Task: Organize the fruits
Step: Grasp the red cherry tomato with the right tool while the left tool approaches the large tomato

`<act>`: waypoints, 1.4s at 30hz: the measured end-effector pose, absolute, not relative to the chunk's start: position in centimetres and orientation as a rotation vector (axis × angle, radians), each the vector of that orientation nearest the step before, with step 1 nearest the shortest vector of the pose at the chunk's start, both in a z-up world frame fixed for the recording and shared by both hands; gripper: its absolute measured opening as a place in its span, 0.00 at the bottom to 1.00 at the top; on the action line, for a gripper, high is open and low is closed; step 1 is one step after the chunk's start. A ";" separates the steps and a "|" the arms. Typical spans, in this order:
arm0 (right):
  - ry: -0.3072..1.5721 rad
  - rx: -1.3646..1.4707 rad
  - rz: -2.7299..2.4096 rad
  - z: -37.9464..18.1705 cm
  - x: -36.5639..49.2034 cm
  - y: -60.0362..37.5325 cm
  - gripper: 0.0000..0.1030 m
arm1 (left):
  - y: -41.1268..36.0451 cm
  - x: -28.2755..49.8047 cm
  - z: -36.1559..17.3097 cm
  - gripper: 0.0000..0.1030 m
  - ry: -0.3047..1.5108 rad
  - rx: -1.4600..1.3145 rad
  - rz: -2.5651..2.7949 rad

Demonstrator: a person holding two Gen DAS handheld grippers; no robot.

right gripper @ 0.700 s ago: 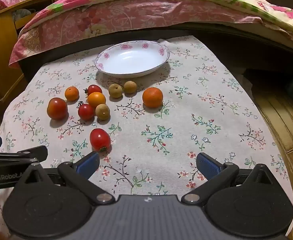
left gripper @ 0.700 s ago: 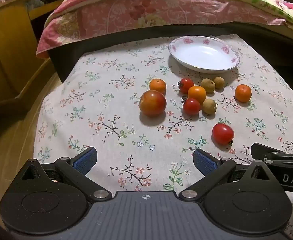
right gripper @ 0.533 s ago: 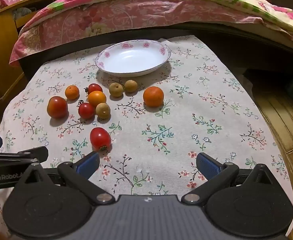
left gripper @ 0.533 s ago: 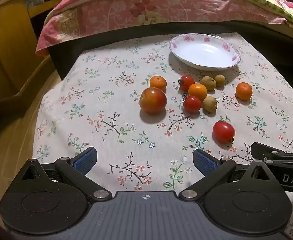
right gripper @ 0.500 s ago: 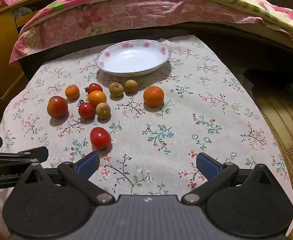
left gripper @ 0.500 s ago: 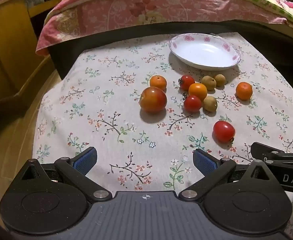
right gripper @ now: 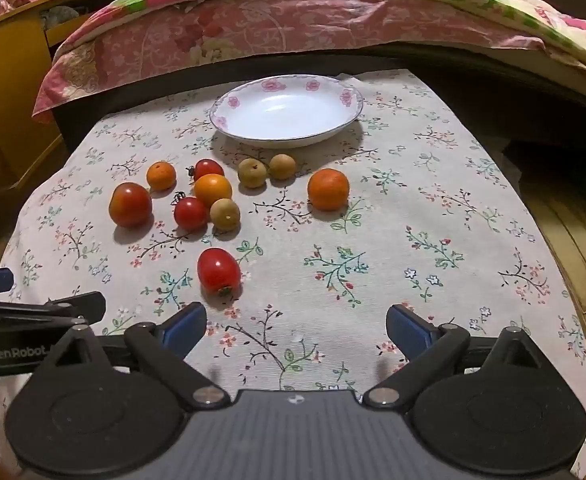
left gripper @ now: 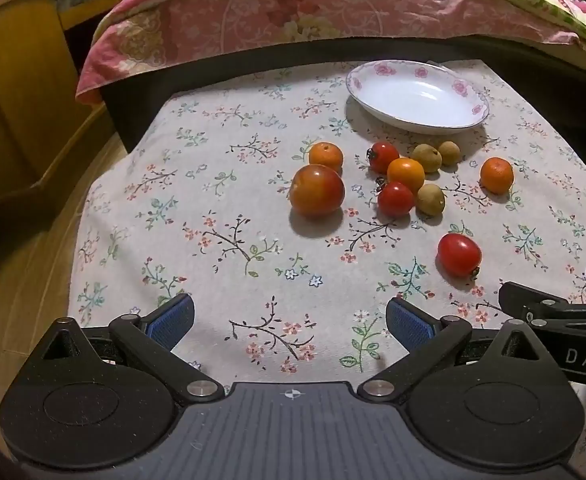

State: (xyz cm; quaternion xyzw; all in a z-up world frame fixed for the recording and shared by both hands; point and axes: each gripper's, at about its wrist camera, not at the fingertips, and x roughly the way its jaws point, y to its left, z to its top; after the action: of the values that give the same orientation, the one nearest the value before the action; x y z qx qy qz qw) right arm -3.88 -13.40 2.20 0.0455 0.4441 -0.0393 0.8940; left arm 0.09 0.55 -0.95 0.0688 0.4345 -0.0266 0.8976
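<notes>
The oval tomato [right gripper: 218, 271] is lying on the surface [right gripper: 413, 208], stem end pointing toward the cameras. Both the left hand-held gripper [left gripper: 289, 320] and the right hand-held gripper [right gripper: 296, 325] are hovering with fingers apart, gripping nothing.

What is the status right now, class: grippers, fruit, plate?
Left gripper open, empty. Right gripper open, empty. White floral-rimmed plate holds nothing; all fruit on the cloth. Nearest: oval red tomato, path unobstructed.
</notes>
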 end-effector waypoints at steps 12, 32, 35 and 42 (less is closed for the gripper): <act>0.938 0.095 -0.059 1.8 -3.4 -13.1 0.86 | 1.0 0.2 -1.0 1.00 0.907 0.124 -0.055; 0.938 0.037 0.103 1.5 -0.1 -11.4 0.56 | 1.3 1.0 -1.2 1.00 0.894 0.137 -0.053; 0.954 0.041 0.125 1.1 0.4 -11.3 0.53 | 1.4 1.2 -1.4 1.00 0.896 0.140 -0.053; 0.990 0.028 0.171 0.1 1.3 -11.0 0.38 | 1.2 1.7 -2.0 1.00 0.898 0.141 -0.071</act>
State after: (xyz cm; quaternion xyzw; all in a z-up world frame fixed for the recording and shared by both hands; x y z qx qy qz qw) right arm 1.35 -11.04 0.12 0.0134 0.4745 0.0819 0.8763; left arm 1.72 1.23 -1.96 0.0682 0.4336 -0.0342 0.8979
